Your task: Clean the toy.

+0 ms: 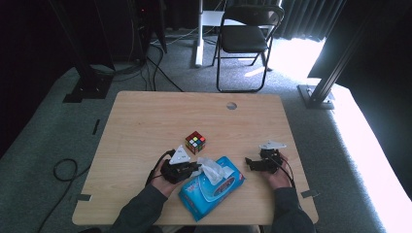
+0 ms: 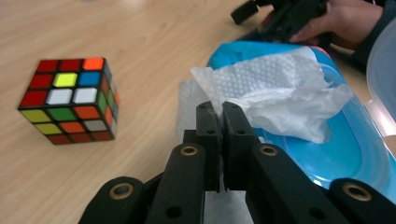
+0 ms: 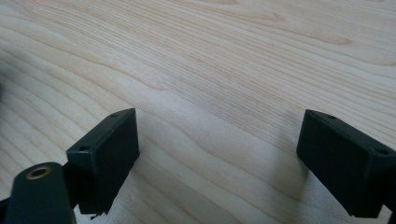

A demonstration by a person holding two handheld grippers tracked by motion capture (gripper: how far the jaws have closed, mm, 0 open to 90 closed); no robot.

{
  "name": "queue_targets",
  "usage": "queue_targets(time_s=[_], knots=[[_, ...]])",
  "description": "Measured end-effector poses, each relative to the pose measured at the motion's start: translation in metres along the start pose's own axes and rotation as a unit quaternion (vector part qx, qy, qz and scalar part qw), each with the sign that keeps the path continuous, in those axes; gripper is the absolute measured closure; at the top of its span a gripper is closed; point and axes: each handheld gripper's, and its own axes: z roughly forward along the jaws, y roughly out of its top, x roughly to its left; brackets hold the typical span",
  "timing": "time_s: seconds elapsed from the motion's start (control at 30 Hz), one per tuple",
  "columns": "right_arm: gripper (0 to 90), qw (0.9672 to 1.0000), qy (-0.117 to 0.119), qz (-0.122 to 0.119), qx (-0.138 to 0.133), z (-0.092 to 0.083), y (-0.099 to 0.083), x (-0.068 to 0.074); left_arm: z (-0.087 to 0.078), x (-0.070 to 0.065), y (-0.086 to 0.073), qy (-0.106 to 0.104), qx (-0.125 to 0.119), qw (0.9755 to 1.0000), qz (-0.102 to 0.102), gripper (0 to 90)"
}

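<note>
A: Left gripper view is showing the wet wipe [image 2: 280, 100] sticking up out of the blue wet-wipe pack [image 2: 327, 158], and the left gripper [image 2: 219, 112] is pinching the wipe's near corner, jaws pressed together on it.

B: So the wipe is sitting right at the pack's opening, half out. Where is the pack lying?

A: On the wooden table [image 1: 145, 121], near its front edge. The Rubik's cube [image 1: 195, 142] is standing just beside the pack, on its far side.

B: And the other tongs?

A: The right gripper [image 1: 257, 164] is resting beside the pack's right end, jaws spread wide over bare wood, holding nothing.

B: Then I'm judging the pulling-out step is just starting.

A: Agreed. The next move is probably calling for a steady draw up and away from the pack. The pack may be lifting with the wipe, so the right gripper might need to be pressing it down.
</note>
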Motion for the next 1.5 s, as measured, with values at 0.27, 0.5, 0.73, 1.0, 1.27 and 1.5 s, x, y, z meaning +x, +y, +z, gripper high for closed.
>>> queue_targets(time_s=[0.27, 0.5, 0.73, 1.0, 1.27, 1.5], knots=[[12.4, 1.0, 0.0, 0.0, 0.0, 0.0, 0.0, 0.0, -0.003, 0.006, -0.001, 0.014, -0.01, 0.9997, -0.014, 87.3], [12.4, 1.0, 0.0, 0.0, 0.0, 0.0, 0.0, 0.0, -0.016, 0.018, 0.0, 0.032, -0.03, 0.9984, -0.035, 87.4], [12.4, 1.0, 0.0, 0.0, 0.0, 0.0, 0.0, 0.0, -0.028, 0.027, -0.002, 0.04, -0.043, 0.9973, -0.044, 87.3], [12.4, 1.0, 0.0, 0.0, 0.0, 0.0, 0.0, 0.0, -0.041, 0.033, -0.001, 0.048, -0.058, 0.996, -0.047, 87.3], [12.4, 1.0, 0.0, 0.0, 0.0, 0.0, 0.0, 0.0, -0.061, 0.042, -0.004, 0.059, -0.079, 0.9933, -0.059, 87.2], [12.4, 1.0, 0.0, 0.0, 0.0, 0.0, 0.0, 0.0, -0.076, 0.054, -0.011, 0.08, -0.088, 0.9901, -0.074, 87.2]])
